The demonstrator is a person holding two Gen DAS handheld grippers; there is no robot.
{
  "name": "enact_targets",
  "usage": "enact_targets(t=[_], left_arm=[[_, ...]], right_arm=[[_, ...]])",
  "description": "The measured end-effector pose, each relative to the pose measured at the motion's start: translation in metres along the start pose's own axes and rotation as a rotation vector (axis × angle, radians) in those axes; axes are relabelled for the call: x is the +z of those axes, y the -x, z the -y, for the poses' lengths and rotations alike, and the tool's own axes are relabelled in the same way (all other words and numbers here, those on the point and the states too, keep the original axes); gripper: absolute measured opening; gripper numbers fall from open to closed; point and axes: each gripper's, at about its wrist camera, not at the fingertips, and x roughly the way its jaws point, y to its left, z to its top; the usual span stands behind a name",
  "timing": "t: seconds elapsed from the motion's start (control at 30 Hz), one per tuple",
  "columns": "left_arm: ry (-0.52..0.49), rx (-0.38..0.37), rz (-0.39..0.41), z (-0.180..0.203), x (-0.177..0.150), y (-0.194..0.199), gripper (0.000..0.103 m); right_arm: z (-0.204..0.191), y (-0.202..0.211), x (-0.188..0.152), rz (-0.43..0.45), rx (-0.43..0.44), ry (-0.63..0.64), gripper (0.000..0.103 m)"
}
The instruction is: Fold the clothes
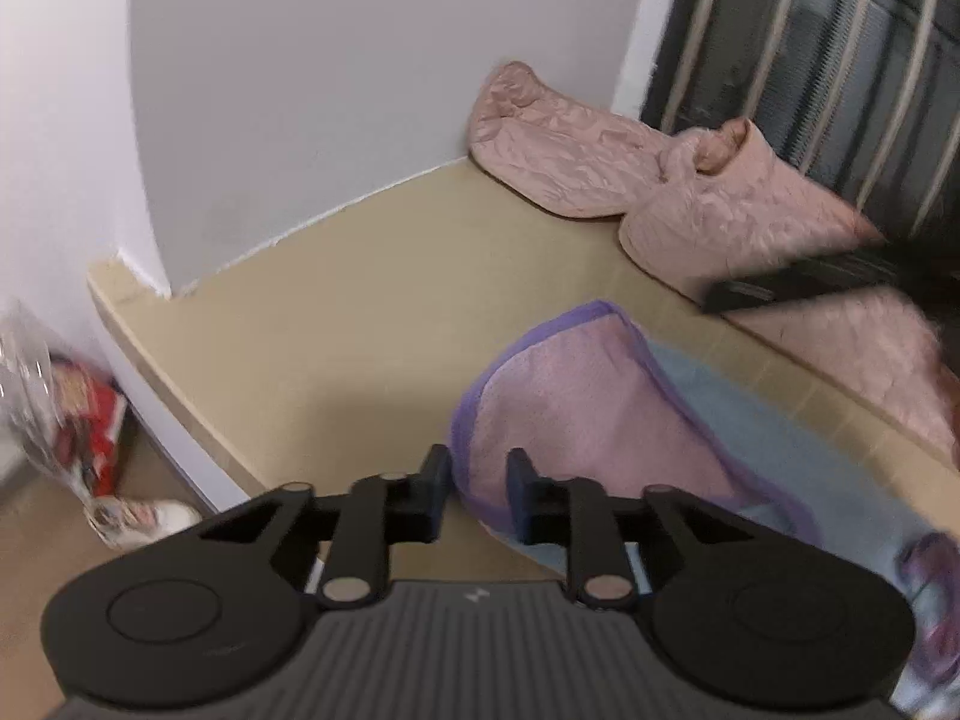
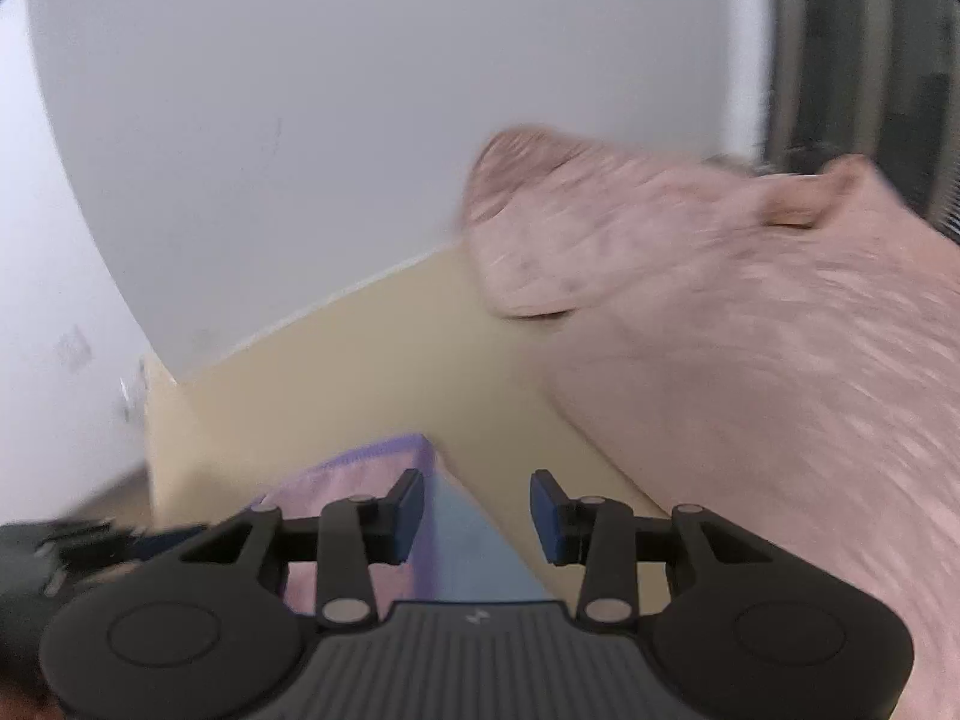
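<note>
White walls (image 1: 336, 90), beige tabletop (image 1: 372, 312), barred window (image 1: 840, 60)

A beige table (image 1: 336, 300) is set into a white wall corner. A pale blue cloth (image 1: 738, 420) is spread on it, a purple-edged pink garment (image 1: 570, 402) laid on the cloth. A crumpled pink quilted garment (image 1: 630, 174) lies beyond the cloth, towards the corner.

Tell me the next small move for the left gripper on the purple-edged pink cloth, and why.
Probably lift and carry the fold across. The left gripper has its pads at the purple-trimmed edge of the pink cloth, which lies over the light blue cloth on the beige table. The right gripper is open and empty.
</note>
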Motion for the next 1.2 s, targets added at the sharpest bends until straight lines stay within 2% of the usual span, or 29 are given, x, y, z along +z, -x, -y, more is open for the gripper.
enact_targets(t=[0.03,0.17,0.3,0.4,0.47,0.5,0.57,0.6,0.67,0.93,1.07,1.2], left_arm=[[-0.014,0.004,0.005,0.002,-0.001,-0.001,0.006],[0.012,-0.025,0.018,-0.002,-0.003,-0.002,0.003],[0.014,-0.053,0.029,-0.007,-0.001,-0.007,0.002],[0.016,-0.076,0.03,-0.009,0.006,-0.012,0.001],[0.0,-0.107,0.058,-0.006,0.015,-0.015,0.001],[-0.02,-0.122,0.083,-0.002,0.02,-0.017,0.001],[-0.127,-0.118,0.156,0.013,0.027,-0.025,0.001],[-0.164,-0.115,0.165,0.02,0.032,-0.032,0.001],[-0.166,-0.154,0.158,0.029,0.044,-0.046,0.001],[-0.339,-0.236,0.254,0.114,0.113,-0.08,0.001],[-0.416,-0.272,0.24,0.169,0.145,-0.114,0.001],[-0.499,-0.301,0.181,0.23,0.161,-0.157,0.001]], right_arm=[[-0.004,-0.014,0.007,-0.025,-0.001,0.024,0.036],[-0.011,-0.057,0.026,-0.118,-0.007,0.053,0.032],[-0.006,-0.059,0.024,-0.108,-0.008,0.026,0.002],[0.002,-0.05,0.021,-0.062,-0.08,-0.018,0.002],[0.012,-0.039,0.02,-0.017,-0.118,-0.059,0.002],[0.017,-0.034,0.02,0.002,-0.139,-0.071,0.002],[0.029,-0.022,0.02,0.04,-0.181,-0.092,0.002],[0.038,-0.016,0.02,0.05,-0.2,-0.107,0.002],[0.056,-0.006,0.02,0.068,-0.237,-0.137,0.002],[0.134,0.04,0.016,0.149,-0.397,-0.274,0.002],[0.177,0.056,0.012,0.158,-0.463,-0.338,0.002],[0.227,0.065,0.002,0.141,-0.503,-0.442,0.002]])
